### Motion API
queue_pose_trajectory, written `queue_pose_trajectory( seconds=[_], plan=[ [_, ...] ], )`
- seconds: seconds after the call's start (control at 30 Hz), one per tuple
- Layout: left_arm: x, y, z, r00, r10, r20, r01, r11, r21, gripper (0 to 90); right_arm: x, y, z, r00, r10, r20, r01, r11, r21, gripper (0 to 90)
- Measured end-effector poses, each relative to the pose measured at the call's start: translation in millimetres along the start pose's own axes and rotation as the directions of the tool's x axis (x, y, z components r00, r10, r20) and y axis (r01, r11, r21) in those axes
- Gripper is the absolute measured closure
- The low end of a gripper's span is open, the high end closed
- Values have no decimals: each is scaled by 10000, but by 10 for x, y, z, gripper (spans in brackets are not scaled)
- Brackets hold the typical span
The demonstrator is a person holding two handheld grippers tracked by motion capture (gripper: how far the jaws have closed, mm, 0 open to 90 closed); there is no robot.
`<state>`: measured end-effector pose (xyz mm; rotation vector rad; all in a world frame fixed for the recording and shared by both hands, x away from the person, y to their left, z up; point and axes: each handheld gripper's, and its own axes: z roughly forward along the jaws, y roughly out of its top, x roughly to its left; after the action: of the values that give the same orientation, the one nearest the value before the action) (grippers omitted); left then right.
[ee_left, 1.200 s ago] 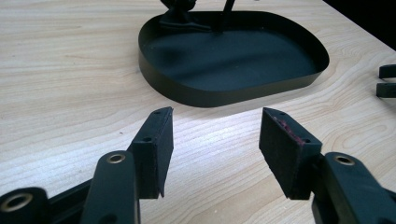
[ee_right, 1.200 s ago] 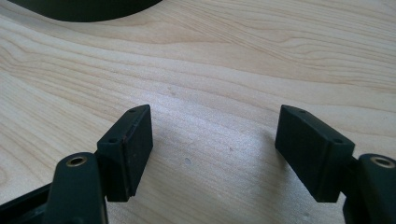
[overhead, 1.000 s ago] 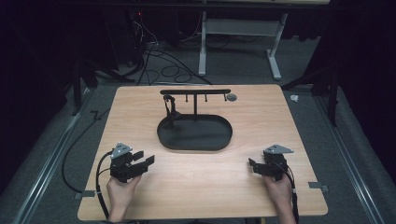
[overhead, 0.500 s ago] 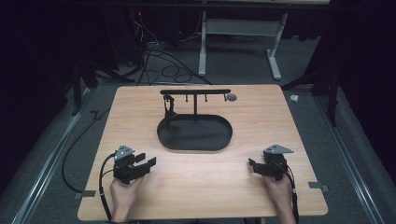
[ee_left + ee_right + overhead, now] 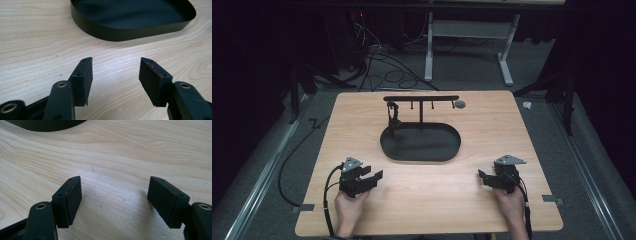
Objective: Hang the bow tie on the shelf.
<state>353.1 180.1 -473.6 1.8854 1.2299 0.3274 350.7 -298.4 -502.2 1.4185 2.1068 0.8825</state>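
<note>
In the high view the left gripper [image 5: 371, 178] is at the lower left of the frame and the right gripper [image 5: 483, 178] at the lower right. Both rest low over the table [image 5: 427, 210], and both have their jaws spread wide with nothing between them. The left gripper view confirms this: only bare wood lies between its pads [image 5: 85, 80].

The things nearest to them are the black tray [image 5: 421, 143] in the middle of the frame and the stand [image 5: 421, 99] that rises from its far edge, with a bar on top. From this bar hang small pegs, and at its left end a small dark object [image 5: 394, 112] hangs; I cannot tell what it is. A small round grey piece [image 5: 459, 104] lies on the table near the right end of the bar.

I think the main risk is in the reach toward the stand. The bar is thin and high, so a gripper coming in low over the tray could hit the post and tip or push the whole stand. The tray wall [image 5: 130, 31] is close in front of the left gripper, so a flat forward move could shove the tray. The hanging object is small and dark against a dark tray, so the jaws could easily close beside it.
</note>
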Motion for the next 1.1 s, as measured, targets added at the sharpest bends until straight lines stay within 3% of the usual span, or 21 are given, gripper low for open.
queue_pose_trajectory(
  seconds=[0.37,0.77,1.1],
  plan=[
    [-78,-12,142,9982,490,-343,-482,9985,242,449,1,0,-1,10000,17,0,-17,10000,12,288],
    [-142,-29,288,9916,1084,-703,-1047,9930,544,450,0,0,0,10000,1,3,-1,10000,1,288],
    [-184,-37,382,9871,1285,-956,-1232,9906,591,449,-1,0,0,10000,-11,1,11,10000,-3,288]
  ],
)
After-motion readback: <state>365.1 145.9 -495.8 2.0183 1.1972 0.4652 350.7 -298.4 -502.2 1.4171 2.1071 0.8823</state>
